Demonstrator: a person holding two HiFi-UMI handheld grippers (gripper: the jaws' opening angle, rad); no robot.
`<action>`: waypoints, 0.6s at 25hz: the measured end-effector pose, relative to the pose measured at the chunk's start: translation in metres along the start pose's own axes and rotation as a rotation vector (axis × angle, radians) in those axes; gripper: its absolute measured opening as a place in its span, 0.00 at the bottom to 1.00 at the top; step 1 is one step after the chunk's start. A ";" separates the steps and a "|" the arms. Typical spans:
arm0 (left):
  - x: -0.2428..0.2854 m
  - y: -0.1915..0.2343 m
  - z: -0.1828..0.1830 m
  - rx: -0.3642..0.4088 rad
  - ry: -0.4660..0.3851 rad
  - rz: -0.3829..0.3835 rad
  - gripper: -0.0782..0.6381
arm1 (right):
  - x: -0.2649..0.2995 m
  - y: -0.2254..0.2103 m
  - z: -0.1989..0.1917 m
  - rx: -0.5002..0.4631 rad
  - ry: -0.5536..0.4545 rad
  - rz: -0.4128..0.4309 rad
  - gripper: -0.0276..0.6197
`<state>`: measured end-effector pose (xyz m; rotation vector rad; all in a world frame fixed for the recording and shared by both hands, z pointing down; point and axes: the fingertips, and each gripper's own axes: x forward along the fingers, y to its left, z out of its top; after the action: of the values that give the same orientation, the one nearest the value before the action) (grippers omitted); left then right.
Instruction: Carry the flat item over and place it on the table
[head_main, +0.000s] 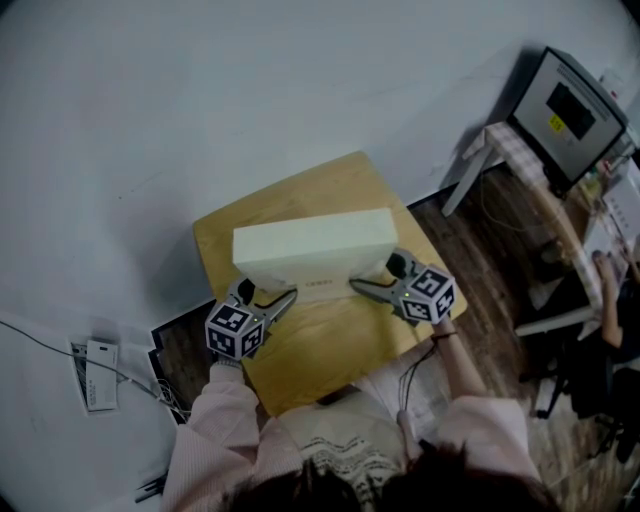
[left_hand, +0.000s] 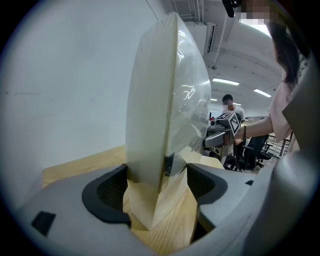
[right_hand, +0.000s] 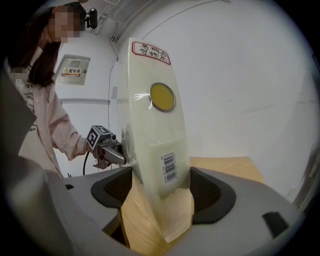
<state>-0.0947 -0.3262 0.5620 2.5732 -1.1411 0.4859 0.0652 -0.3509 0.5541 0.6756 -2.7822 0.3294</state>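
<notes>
Fingers (left_hand: 107, 192) clamped on a flat white box (head_main: 315, 245) over the table (head_main: 330, 350).
The left gripper (head_main: 275, 298) and right gripper (head_main: 365, 287) each pinch a near corner of the plastic-wrapped box. It lies level above the wooden table, and I cannot tell whether it touches.

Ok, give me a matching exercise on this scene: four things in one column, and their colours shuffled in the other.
Things:
1 box
2 table
3 round sticker
4 sleeve

Colours:
A yellow
B pink
C cream
D light wood

Pairs: 1-C; 2-D; 3-A; 4-B
</notes>
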 end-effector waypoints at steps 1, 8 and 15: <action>0.000 0.000 0.000 0.002 0.001 0.001 0.63 | 0.000 0.000 -0.001 0.002 0.000 0.000 0.61; 0.002 -0.005 0.000 0.021 0.007 0.010 0.63 | -0.004 0.000 -0.005 0.000 0.009 0.011 0.61; 0.000 -0.002 -0.002 0.033 0.005 0.016 0.63 | 0.000 0.000 -0.006 -0.008 0.018 0.014 0.61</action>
<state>-0.0936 -0.3239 0.5630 2.5912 -1.1622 0.5192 0.0661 -0.3492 0.5594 0.6481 -2.7710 0.3254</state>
